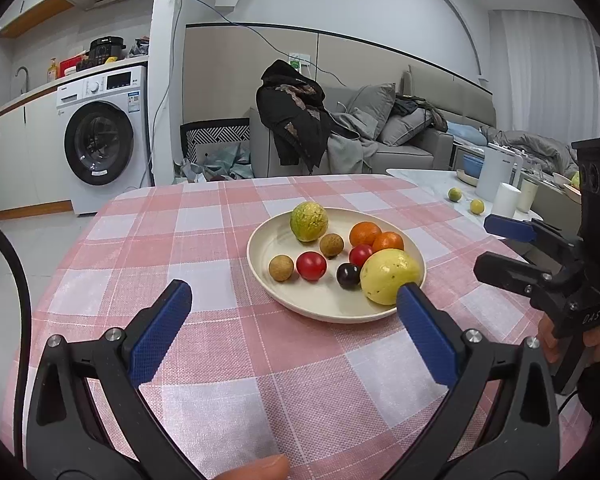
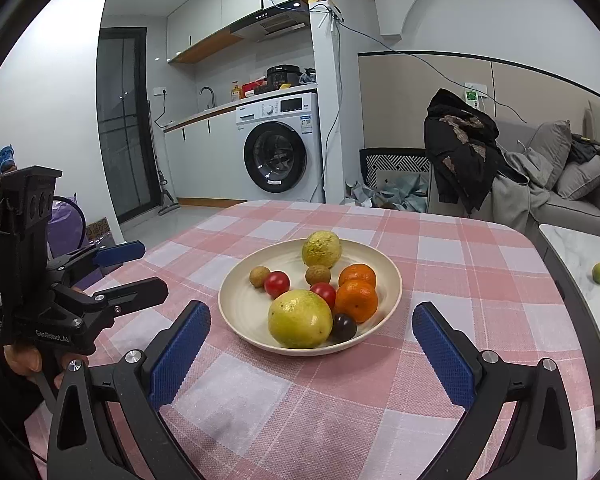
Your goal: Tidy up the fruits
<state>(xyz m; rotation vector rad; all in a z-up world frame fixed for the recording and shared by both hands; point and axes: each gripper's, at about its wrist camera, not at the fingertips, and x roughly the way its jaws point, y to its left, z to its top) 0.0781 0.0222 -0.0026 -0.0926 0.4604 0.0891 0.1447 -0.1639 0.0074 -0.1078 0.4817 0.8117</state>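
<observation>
A cream plate [image 1: 260, 248] [image 2: 236, 308] sits on the pink checked tablecloth [image 1: 220, 216]. On it lie a rough green-yellow fruit [image 1: 309, 221], a large smooth yellow fruit [image 1: 388, 276] [image 2: 300, 319], two oranges [image 1: 365, 233], two red tomatoes [image 1: 311, 266], two brown longans [image 1: 281, 267] and a dark plum [image 1: 348, 275]. My left gripper [image 1: 294, 288] hovers open just short of the plate's near rim, with nothing between its fingers. From the other side my right gripper [image 2: 311, 309] is open and faces the plate. Each gripper shows in the other's view: right gripper [image 1: 482, 246], left gripper [image 2: 154, 267].
A marble side table [image 2: 580, 256] stands right of the checked table, carrying two small yellow-green fruits [image 1: 455, 194], a white kettle [image 1: 494, 174] and cups [image 1: 506, 200]. A grey sofa [image 1: 400, 152] and a washing machine [image 1: 104, 140] lie beyond.
</observation>
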